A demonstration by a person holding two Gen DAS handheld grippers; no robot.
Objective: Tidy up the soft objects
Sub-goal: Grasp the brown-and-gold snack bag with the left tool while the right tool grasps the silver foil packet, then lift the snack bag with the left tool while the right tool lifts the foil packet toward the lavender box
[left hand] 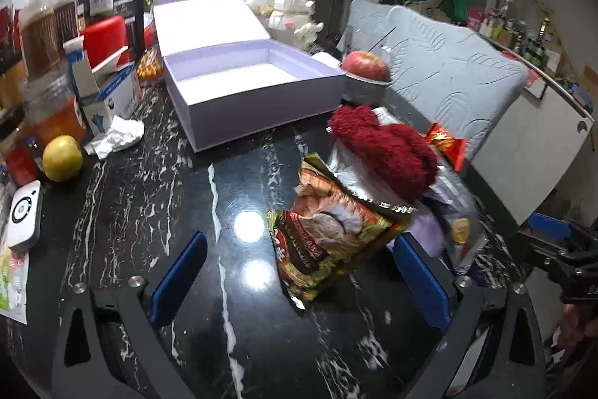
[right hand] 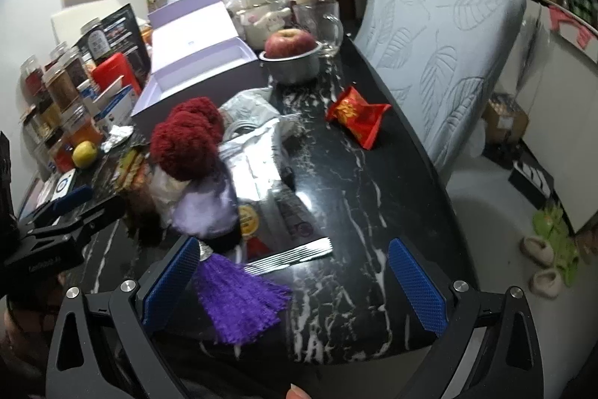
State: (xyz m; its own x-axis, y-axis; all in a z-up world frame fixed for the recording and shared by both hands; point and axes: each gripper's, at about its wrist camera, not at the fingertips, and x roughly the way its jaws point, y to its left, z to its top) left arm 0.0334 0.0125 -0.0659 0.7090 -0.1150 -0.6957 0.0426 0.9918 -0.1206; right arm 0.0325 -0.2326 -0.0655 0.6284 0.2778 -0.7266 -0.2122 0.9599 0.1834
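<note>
1. Left gripper: jaws spread wide, holding nothing, with a snack packet lying between the fingers.
2. Right gripper: jaws wide apart, empty; a purple tassel lies beside its left finger.
3. Lavender box: lid open, interior bare; nothing appears stowed.
4. Red fluffy item sits on the pile near the box; red packet lies apart on the counter.
5. Judgement: sorting barely begun.
</note>
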